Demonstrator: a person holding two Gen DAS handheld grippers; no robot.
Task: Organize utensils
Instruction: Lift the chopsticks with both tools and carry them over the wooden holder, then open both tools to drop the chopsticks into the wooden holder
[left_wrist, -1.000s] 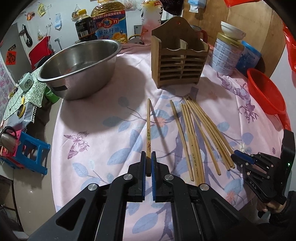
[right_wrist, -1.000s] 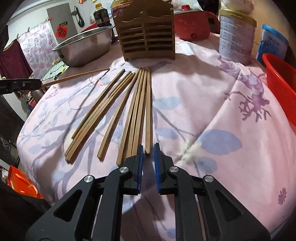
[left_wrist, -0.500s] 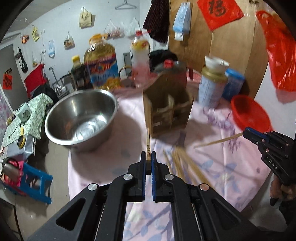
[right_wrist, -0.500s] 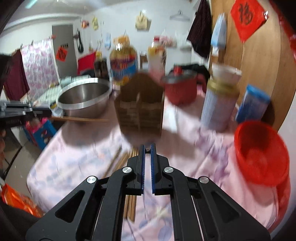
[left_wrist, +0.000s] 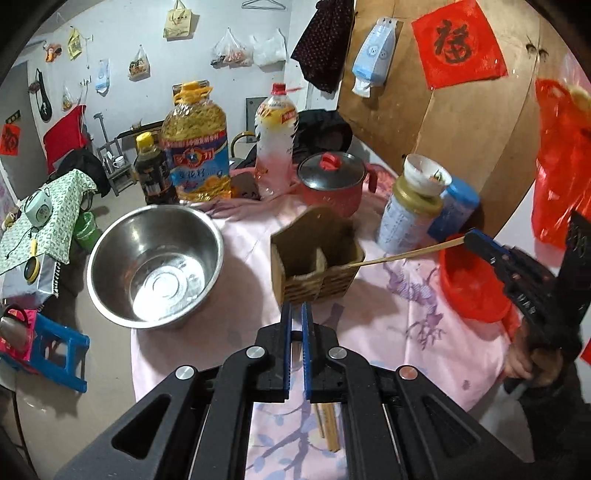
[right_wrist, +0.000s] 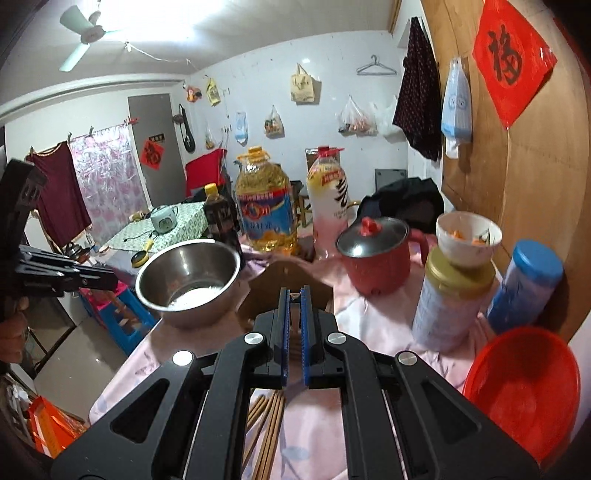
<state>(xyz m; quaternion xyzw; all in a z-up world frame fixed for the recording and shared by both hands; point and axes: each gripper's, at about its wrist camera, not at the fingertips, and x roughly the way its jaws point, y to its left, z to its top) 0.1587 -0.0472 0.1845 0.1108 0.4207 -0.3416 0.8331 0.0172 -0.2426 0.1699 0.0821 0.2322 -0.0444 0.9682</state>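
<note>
Two handheld grippers hover over a pink floral table; the right gripper (left_wrist: 471, 238) is clamped on one wooden chopstick (left_wrist: 406, 254), whose long axis runs nearly level, leftward, its far tip touching or just over the right compartment of the wooden utensil holder (left_wrist: 317, 266); tipping it upright looks like the next need; the left gripper (left_wrist: 296, 314), pads slightly apart, sits just in front of the holder, and whether a chopstick remains between them cannot be told; loose chopsticks (right_wrist: 269, 424) lie on the table below both grippers; a steel bowl (left_wrist: 155, 266) stands left of the holder.
</note>
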